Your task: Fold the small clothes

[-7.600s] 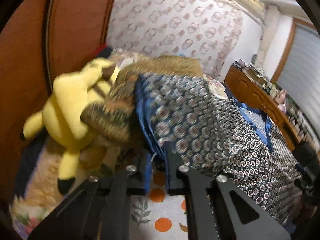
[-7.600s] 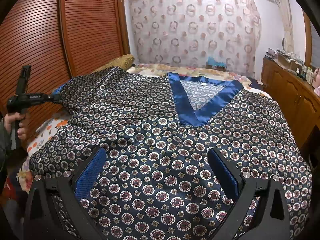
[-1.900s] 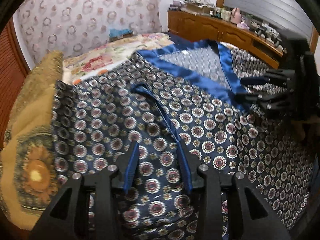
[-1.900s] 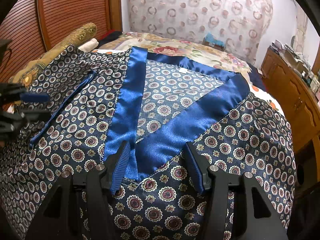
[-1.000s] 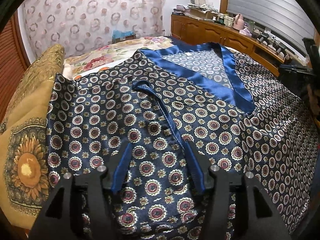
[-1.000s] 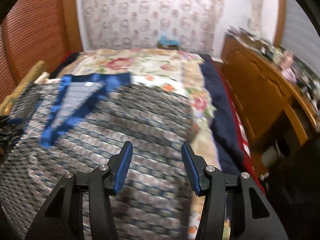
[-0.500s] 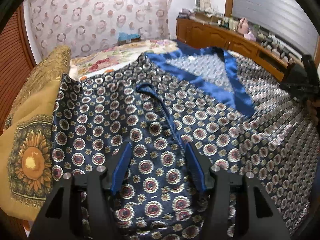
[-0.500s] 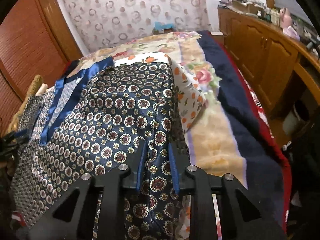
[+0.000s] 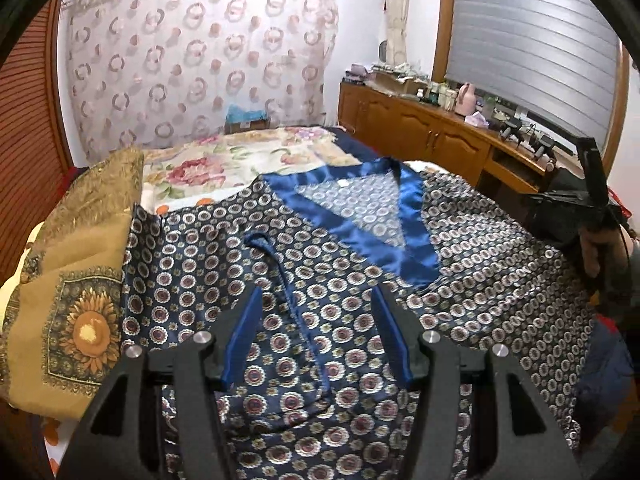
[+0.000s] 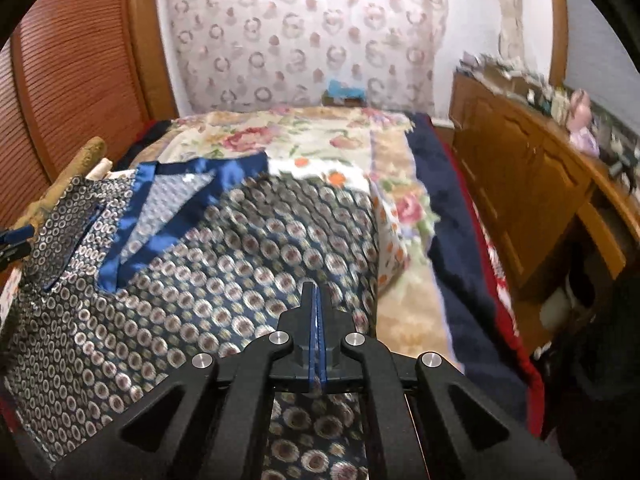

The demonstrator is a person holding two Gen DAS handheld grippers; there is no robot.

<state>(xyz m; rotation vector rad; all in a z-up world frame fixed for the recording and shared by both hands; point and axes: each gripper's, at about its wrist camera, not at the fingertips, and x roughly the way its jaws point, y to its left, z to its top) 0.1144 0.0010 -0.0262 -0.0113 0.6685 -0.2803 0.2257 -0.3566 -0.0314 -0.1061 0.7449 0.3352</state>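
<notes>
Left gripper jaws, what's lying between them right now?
In the left wrist view, the left gripper stands open over the patterned top; its thin blue sleeve hem and printed fabric lie between the jaws, ungripped.

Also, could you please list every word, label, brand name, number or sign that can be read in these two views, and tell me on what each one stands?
None can be read.
White tag inside the garment neckline: too small to read.
Bottles and boxes on the wooden sideboard: any labels too small and blurred.
Left gripper and right gripper: no marking visible.
</notes>
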